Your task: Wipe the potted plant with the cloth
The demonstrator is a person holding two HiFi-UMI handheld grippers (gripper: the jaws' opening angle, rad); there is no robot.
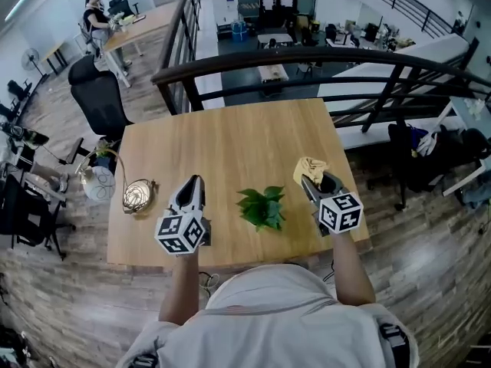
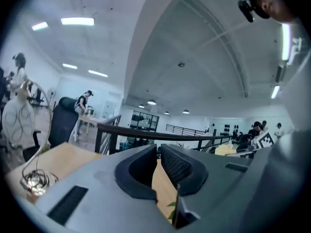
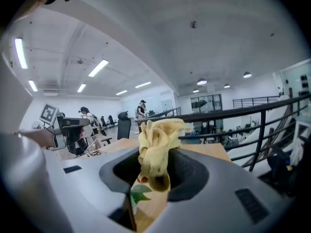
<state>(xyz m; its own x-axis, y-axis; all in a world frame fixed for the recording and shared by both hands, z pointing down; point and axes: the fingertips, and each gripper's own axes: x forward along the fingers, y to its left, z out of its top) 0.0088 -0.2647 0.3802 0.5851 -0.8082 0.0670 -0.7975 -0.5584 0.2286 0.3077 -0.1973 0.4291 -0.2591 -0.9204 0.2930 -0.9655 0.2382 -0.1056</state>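
Plant [image 1: 262, 208] on table [image 1: 230, 144]; wire ornament [image 1: 138, 196] leftward

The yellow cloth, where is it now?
In the head view, the yellow cloth is pinched in the right gripper, over the right side of the wooden table, just right of the potted plant.

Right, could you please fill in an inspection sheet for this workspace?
surface: wooden table, no spills visible.
job's things: potted plant near the front edge; yellow cloth bunched in the right gripper.
clutter: wire coil at the table's left edge.
grippers: left gripper shut, empty; right gripper shut on the cloth.
cables: nothing seen.
surroundings: railing behind the table; office chair at left.
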